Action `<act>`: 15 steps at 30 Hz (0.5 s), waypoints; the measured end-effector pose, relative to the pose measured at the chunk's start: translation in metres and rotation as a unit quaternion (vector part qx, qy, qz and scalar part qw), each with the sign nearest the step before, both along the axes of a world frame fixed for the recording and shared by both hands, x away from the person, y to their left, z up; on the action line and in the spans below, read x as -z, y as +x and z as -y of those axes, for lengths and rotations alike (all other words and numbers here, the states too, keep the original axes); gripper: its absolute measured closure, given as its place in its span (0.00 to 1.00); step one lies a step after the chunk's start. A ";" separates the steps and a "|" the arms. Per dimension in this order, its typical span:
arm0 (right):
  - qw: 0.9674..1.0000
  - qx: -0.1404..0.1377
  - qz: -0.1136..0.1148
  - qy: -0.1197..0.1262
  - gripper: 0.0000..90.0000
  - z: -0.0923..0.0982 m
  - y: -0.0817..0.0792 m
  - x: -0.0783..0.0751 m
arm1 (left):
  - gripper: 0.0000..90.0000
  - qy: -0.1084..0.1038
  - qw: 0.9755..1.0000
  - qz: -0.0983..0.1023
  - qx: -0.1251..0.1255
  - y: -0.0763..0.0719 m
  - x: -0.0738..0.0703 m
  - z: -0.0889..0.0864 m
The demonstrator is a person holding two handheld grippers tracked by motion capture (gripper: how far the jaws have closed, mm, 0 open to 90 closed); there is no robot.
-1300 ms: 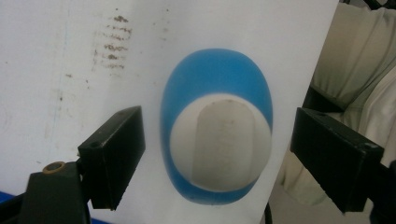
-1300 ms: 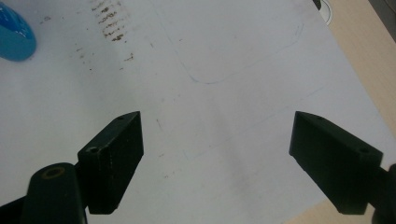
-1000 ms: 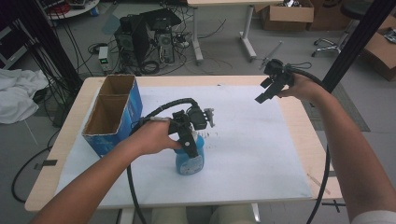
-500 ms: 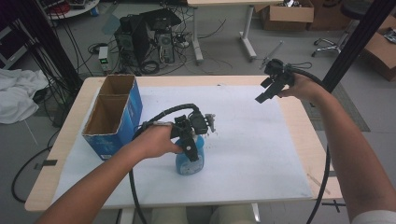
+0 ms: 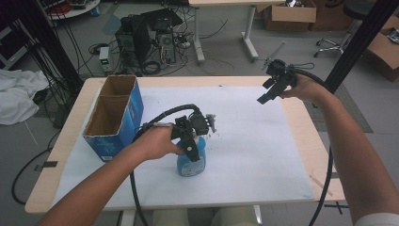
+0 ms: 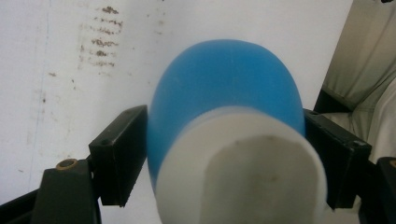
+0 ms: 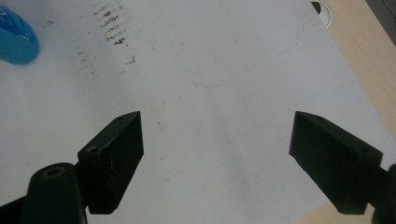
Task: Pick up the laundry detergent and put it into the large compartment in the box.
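Note:
A blue bottle (image 5: 192, 161) with a white top stands upright on the white paper sheet (image 5: 244, 141) near the table's front middle. My left gripper (image 5: 190, 143) comes down over it and is shut on it. In the left gripper view the blue bottle (image 6: 224, 102) sits squeezed between both black jaws, its white top (image 6: 243, 163) close to the camera. My right gripper (image 5: 269, 89) hovers open above the paper's far right part. In the right gripper view its jaws stand wide apart over bare paper, and the blue bottle (image 7: 16, 39) peeks in at the upper left corner.
An open blue cardboard box (image 5: 113, 117) with two compartments stands at the table's left. Brown smudges (image 7: 112, 28) mark the paper near the bottle. The wooden table edge (image 5: 301, 127) runs along the right. Computers, cables and boxes lie on the floor beyond.
The left hand and its gripper shifted slightly on the bottle, which stays standing in the same spot. The right gripper has barely moved.

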State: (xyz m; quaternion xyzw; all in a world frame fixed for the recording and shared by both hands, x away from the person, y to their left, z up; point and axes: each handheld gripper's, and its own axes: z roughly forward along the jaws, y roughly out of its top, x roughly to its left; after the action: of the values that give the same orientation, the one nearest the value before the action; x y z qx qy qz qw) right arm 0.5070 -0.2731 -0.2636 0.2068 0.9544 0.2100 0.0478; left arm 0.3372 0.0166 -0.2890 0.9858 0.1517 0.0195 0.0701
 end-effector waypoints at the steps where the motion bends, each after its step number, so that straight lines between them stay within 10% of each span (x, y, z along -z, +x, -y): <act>1: 1.000 0.000 0.000 -0.001 0.20 0.000 0.000 0.000 | 0.27 -0.001 1.000 0.001 0.000 0.000 0.000 0.000; 15: 1.000 -0.003 -0.001 -0.001 0.20 -0.002 0.001 0.002 | 0.32 -0.003 1.000 0.008 0.007 0.000 -0.001 0.001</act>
State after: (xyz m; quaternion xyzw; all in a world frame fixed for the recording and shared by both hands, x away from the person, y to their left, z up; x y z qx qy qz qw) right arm 0.5078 -0.2711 -0.2652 0.2044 0.9552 0.2088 0.0470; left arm 0.3368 0.0158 -0.2877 0.9864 0.1440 0.0262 0.0748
